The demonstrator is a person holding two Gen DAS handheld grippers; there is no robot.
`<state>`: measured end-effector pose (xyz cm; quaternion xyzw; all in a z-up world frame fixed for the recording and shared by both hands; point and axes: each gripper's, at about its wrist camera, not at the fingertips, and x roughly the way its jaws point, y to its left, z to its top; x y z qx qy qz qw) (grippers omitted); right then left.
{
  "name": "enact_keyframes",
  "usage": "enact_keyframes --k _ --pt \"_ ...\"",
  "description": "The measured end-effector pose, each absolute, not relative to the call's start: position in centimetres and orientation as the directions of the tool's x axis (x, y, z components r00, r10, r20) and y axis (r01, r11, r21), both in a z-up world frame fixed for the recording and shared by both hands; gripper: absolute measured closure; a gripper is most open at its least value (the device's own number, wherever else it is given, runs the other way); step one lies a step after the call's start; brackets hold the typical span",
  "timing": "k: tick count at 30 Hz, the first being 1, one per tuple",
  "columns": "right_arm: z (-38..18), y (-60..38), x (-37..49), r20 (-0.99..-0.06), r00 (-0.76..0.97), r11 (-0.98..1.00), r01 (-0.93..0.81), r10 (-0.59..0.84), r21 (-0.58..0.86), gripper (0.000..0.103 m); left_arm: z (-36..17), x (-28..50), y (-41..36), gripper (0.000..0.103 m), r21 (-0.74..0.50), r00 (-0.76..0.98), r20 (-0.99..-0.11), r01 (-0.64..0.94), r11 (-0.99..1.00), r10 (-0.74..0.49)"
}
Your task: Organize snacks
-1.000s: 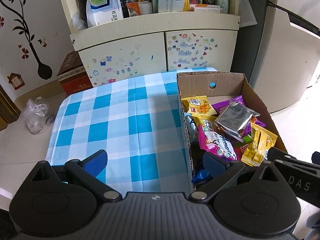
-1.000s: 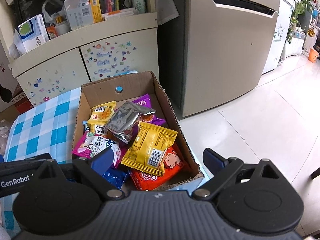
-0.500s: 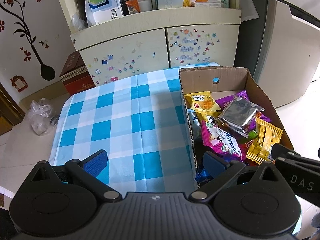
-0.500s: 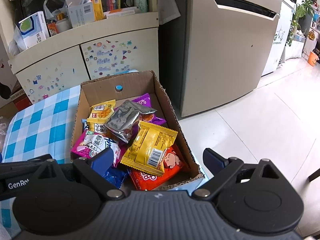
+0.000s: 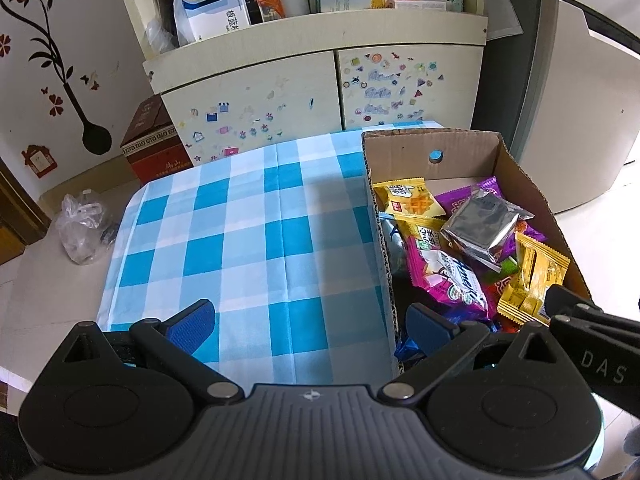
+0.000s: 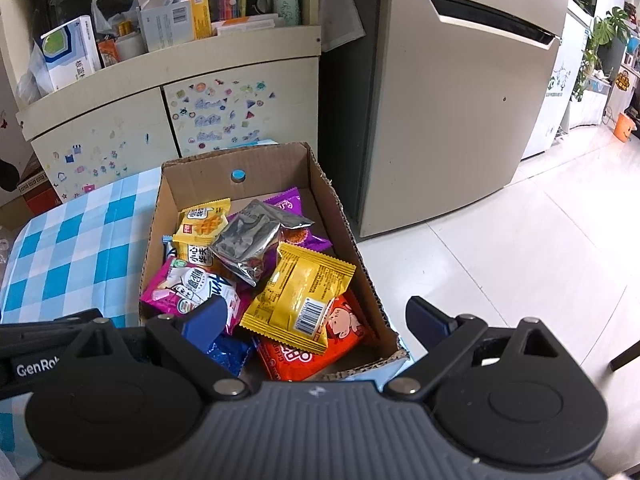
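- While the snacks lie heaped in the cardboard box point(image 6: 340, 216), the checked tablecloth point(image 5: 248, 240) beside it stays bare, likely for sorting
- Right gripper point(image 6: 316, 316) hangs wide open over the yellow packet point(image 6: 300, 292), holding nothing
- Left gripper point(image 5: 312, 320) is likewise spread and empty

A cream cabinet point(image 5: 320, 92) with sticker-covered doors stands at twelve o'clock, its top shelf crowded with a blue-and-white box point(image 5: 210, 4) and other cartons. At one o'clock – a beige fridge point(image 6: 460, 112). At nine o'clock a clear plastic bag point(image 5: 82, 228) lies on the floor – a red carton point(image 5: 154, 144) near it, under a flower wall decal point(image 5: 52, 60).
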<state>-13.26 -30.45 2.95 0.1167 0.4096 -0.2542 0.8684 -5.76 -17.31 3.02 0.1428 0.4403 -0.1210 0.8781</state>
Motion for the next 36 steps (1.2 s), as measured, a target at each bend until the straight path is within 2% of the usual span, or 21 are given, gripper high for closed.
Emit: enact_keyframes --k 36 --pt "2.9 -29.1 -12.9 -0.756 0.535 0.858 0.509 -0.377 -0.068 0.007 3.3 -6.3 -15.4 0.0 0.101 0.573 -0.811 0.335 0.937 -0.117"
